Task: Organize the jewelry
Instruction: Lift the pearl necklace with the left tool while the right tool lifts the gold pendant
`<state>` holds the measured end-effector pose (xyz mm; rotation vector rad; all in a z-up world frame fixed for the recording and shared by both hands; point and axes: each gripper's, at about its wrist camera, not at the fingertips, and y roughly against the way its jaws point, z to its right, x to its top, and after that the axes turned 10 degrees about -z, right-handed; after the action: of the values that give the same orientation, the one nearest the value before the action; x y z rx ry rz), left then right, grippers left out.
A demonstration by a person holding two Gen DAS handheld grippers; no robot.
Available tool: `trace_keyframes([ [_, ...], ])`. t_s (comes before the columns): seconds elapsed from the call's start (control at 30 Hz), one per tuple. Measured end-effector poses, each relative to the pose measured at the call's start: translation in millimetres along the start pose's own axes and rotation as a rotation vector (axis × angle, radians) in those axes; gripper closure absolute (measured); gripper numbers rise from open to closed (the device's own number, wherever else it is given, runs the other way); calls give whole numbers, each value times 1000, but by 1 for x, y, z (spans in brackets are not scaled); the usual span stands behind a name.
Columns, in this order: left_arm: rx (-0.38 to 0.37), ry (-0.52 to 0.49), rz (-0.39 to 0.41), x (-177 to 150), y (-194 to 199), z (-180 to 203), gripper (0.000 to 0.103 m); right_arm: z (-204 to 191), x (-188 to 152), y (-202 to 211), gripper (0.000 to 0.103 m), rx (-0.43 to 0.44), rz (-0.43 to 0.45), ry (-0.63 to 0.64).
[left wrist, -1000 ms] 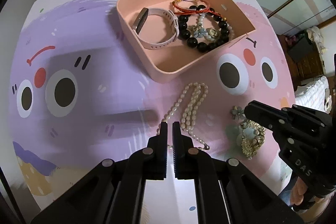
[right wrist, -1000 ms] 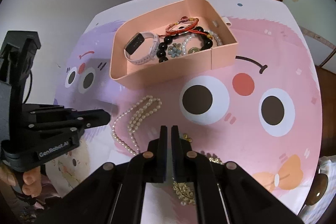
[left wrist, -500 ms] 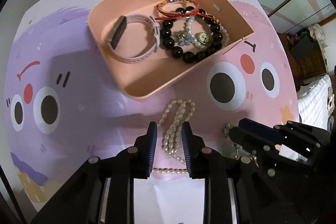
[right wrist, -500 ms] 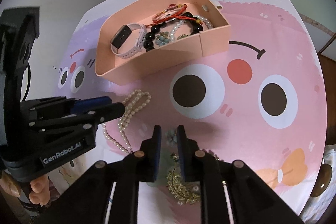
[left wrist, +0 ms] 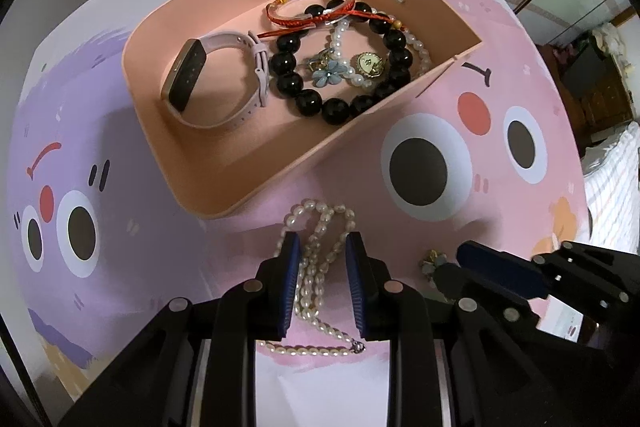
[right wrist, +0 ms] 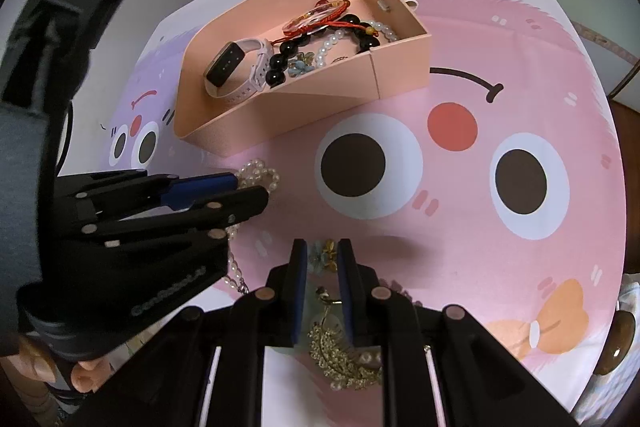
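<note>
Left wrist view: left gripper (left wrist: 322, 247) is open around the pearl necklace (left wrist: 316, 267) on the tabletop, below the pink box (left wrist: 224, 183); close on several strands together. Right gripper (right wrist: 322, 257) is open astride the gold brooch (right wrist: 340, 355).

Left hand-held gripper (left wrist: 322, 241) parted, right hand-held gripper (right wrist: 322, 247) parted — lowered

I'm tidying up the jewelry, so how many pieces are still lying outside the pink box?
2. The pearl necklace lies on the mat between the open left claw fingers; the gold brooch lies between the open right claw fingers. The claws may hide more.
</note>
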<state>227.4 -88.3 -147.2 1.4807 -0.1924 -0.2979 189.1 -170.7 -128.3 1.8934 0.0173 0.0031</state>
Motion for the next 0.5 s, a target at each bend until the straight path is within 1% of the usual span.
trace_keyframes([
  [0.23,51,-16,28,8,-3,9,83,4,-1,1,87,-5,-2,-2],
  [0.33,63,-14,34,10,-4,11,85,5,-1,-1,87,-4,-5,-6],
  [0.4,73,-3,41,12,-5,12,94,5,-1,-3,87,-6,-7,-6],
  [0.43,64,5,42,13,-5,11,96,5,-1,-3,87,-8,-8,-5],
  [0.5,28,34,40,12,-3,2,96,5,-1,-4,88,-6,-8,-6],
])
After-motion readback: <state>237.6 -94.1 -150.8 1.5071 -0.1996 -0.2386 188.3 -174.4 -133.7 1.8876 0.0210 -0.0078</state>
